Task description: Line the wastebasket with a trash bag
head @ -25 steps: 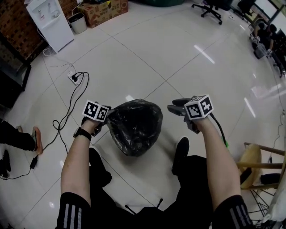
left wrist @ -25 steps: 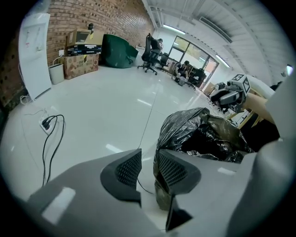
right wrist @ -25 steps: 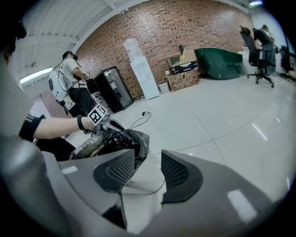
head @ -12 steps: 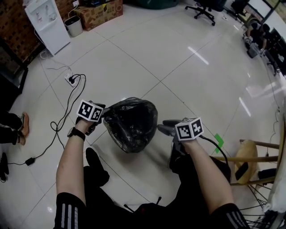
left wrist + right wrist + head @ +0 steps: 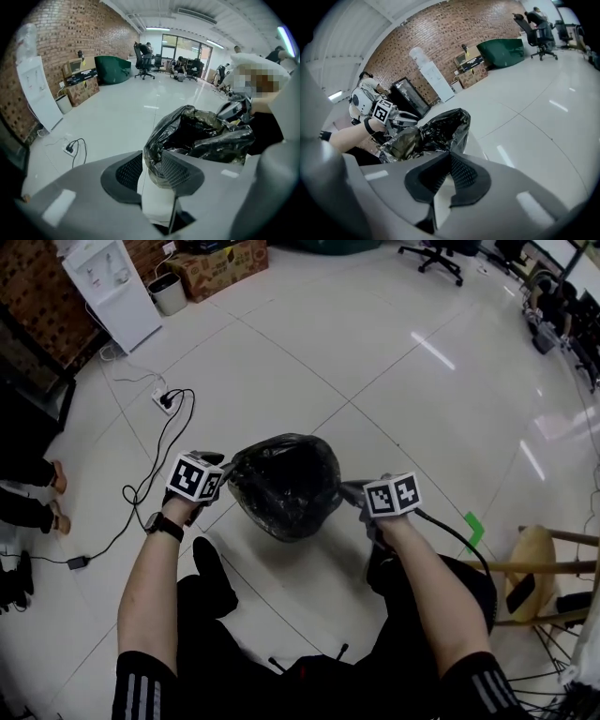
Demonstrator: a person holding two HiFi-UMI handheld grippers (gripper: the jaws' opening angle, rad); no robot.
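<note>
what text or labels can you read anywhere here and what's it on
Nothing legible anywhere.
cardboard box: print on its side, too small and blurred to read.
marker cubes: black-and-white square patterns only, no letters.
trash bag: no print visible.

**Trash Bag Fitted Over Wastebasket**

The black, glossy trash bag (image 5: pixel 286 486) is draped over the upright wastebasket (image 5: pixel 157 194), with its film crumpled and its mouth open upward. Only a strip of white wastebasket wall shows below the bag edge.
</note>
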